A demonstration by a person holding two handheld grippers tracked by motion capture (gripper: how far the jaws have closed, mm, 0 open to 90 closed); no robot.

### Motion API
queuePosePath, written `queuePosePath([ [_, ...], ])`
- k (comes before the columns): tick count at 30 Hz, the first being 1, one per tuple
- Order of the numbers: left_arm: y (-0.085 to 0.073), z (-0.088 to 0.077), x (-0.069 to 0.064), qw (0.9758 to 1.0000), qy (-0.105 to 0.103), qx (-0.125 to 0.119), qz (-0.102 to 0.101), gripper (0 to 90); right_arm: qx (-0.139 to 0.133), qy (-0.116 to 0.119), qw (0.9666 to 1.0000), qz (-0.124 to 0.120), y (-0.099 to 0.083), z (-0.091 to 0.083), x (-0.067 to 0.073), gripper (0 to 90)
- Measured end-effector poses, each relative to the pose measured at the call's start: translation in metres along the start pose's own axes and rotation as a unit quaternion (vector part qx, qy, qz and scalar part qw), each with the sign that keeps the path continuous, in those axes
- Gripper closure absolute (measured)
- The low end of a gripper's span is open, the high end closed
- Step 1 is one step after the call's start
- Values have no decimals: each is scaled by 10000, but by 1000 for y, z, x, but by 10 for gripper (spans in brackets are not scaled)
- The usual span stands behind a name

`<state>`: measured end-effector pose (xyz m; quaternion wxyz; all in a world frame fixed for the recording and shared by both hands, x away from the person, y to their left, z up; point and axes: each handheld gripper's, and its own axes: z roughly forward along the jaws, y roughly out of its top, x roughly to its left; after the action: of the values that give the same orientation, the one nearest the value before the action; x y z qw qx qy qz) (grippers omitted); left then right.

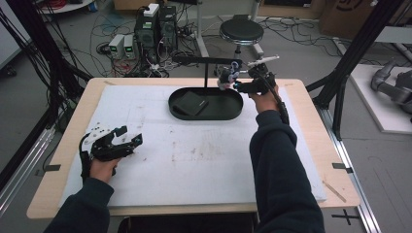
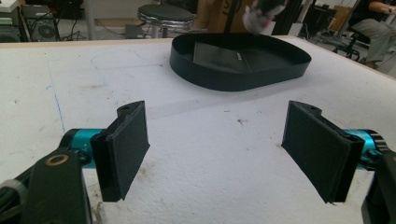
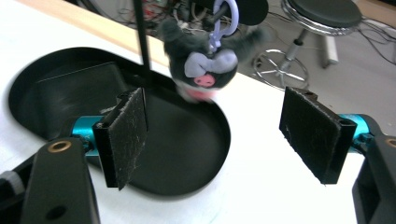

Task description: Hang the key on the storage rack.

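left gripper (image 1: pixel 131 139): rests low on the white mat (image 1: pixel 160 160) near the table's left edge, jaws spread wide with nothing between them; in the left gripper view only bare mat lies between the pads.
room on the left: open mat runs from this gripper to the black tray (image 1: pixel 177 112), so it can likely move forward freely; the table's left edge is near behind the hand, so a backward sweep could leave the board.
tray: a shallow black oval dish at the far middle of the mat, a dark flat square (image 1: pixel 190 103) lying inside its left half; its low wall could catch a jaw that comes in level.
stand (image 1: pixel 205 68): a thin black post rising from the tray's far side with a crossbar; a knock from the right hand would probably tip it.
toy (image 3: pixel 201 70): a small grey plush keyring hanging by its pale ring from the crossbar, above the tray's right end; it looks blurred, so it may be swinging and could slip off the bar's end.
right gripper (image 1: pixel 239 85): held up beside the toy, jaws apart, gripping nothing; the toy hangs beyond the pads, clear of them.
room on the right: the far table edge lies just past the tray, so little room to push forward; pulling back toward the person is clear.
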<state>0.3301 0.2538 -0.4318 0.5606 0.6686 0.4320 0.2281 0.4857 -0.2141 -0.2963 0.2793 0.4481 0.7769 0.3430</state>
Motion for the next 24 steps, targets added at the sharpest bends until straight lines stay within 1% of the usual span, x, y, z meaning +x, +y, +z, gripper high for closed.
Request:
queuePosePath([
  [1, 0, 0, 0, 10000, -10, -23, -11, 223, -27, 46, 10000, -18, -1, -5, 0, 226],
  [3, 0, 0, 0, 10000, -13, -51, -42, 223, 10, 167, 9999, -8, -5, -17, -1, 215],
  [4, 0, 0, 0, 10000, -19, -45, -46, 223, -47, 240, 9997, -31, -8, -22, -1, 215],
  [6, 0, 0, 1, 10000, -25, -51, -63, 223, -381, 449, 9982, -125, -19, -33, 0, 218],
  [7, 0, 0, 1, 10000, -25, -58, -62, 222, -373, 484, 9980, -153, -24, -38, 1, 218],
  [9, 0, 0, 0, 10000, -25, -58, -60, 223, -470, 633, 9968, -120, -37, -45, 2, 217],
  [10, 0, 0, 0, 10000, -23, -54, -66, 222, -368, 681, 9970, -90, -43, -48, 4, 216],
  [11, 0, 0, 0, 10000, -17, -57, -70, 223, -420, 699, 9966, -117, -51, -51, 6, 216],
  [12, 0, 1, 0, 10000, -14, -59, -76, 223, -414, 749, 9962, -127, -59, -54, 8, 215],
  [13, 0, 1, 0, 10000, -11, -61, -70, 222, -419, 739, 9962, -172, -68, -57, 11, 215],
  [14, 1, 1, 0, 9999, -10, -71, -87, 223, -486, 760, 9956, -235, -79, -59, 14, 215],
  [15, 1, 1, 0, 9999, -6, -77, -81, 222, -494, 792, 9953, -257, -89, -61, 18, 215],
  [17, 1, 1, -1, 9999, -3, -84, -92, 222, -533, 772, 9950, -331, -110, -62, 23, 215],
  [20, 1, 3, -1, 9999, -9, -80, -82, 223, -562, 789, 9950, -241, -138, -62, 28, 216],
  [22, 1, 4, -1, 10000, -22, -65, -68, 223, -550, 746, 9955, -212, -151, -62, 30, 216],
  [24, 1, 4, -2, 10000, -27, -56, -41, 222, -557, 679, 9959, -205, -158, -61, 30, 216],
])
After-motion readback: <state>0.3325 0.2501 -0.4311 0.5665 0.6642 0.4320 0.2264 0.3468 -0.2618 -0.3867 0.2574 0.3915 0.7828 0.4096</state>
